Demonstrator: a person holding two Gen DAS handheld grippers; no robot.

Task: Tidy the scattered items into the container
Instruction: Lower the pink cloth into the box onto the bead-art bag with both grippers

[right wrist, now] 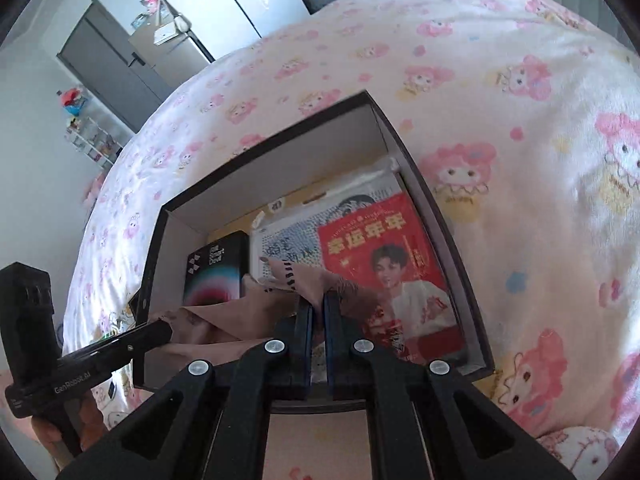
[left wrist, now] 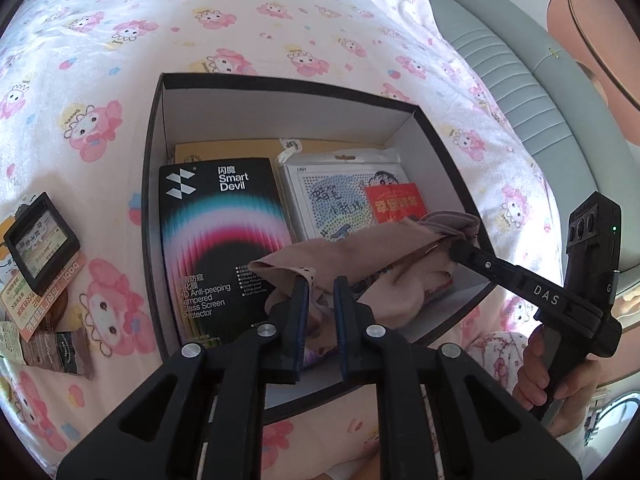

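A dark open box (left wrist: 154, 152) with white inner walls sits on the bed; it also shows in the right wrist view (right wrist: 448, 216). Inside lie a black Smart Devil screen protector box (left wrist: 224, 236), a bead-pattern packet (left wrist: 340, 200) and a red card (right wrist: 384, 264). A beige cloth (left wrist: 360, 264) hangs over the box, stretched between both grippers. My left gripper (left wrist: 321, 284) is shut on one end of the cloth. My right gripper (right wrist: 319, 300) is shut on the other end (right wrist: 304, 280); it also shows in the left wrist view (left wrist: 456, 250).
The bed has a pink cartoon-print blanket (left wrist: 280, 20). To the left of the box lie a small black frame (left wrist: 42, 242), printed packets (left wrist: 36, 300) and a brown sachet (left wrist: 60, 354). A grey padded headboard (left wrist: 516, 76) runs at the right.
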